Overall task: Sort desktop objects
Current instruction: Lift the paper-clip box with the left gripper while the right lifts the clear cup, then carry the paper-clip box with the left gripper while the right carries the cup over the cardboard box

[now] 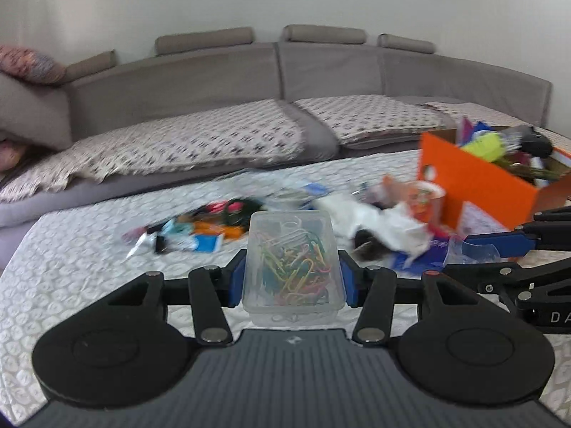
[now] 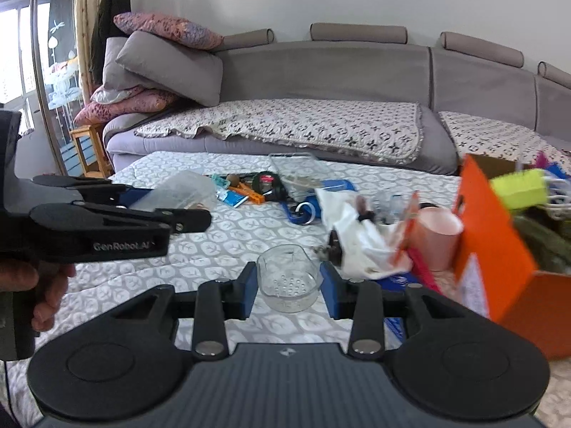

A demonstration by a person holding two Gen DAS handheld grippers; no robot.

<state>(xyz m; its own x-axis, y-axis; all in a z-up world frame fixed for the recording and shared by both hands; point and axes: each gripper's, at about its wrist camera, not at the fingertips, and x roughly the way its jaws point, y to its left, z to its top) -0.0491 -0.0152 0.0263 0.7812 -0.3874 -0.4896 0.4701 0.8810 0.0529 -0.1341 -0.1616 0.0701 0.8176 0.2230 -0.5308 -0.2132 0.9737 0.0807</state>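
Note:
My left gripper is shut on a clear plastic box of coloured paper clips, blue pads pressing both long sides, held above the table. My right gripper is shut on a small clear plastic cup with tiny pieces in its bottom. In the left wrist view the right gripper juts in from the right with the clear cup between its fingers. The left gripper shows in the right wrist view at the left, carrying the clear box, with a hand below it.
An orange cardboard box full of items stands at the right, a pink cup beside it. Crumpled white paper and a heap of small stationery lie mid-table on the patterned cover. A grey sofa runs behind.

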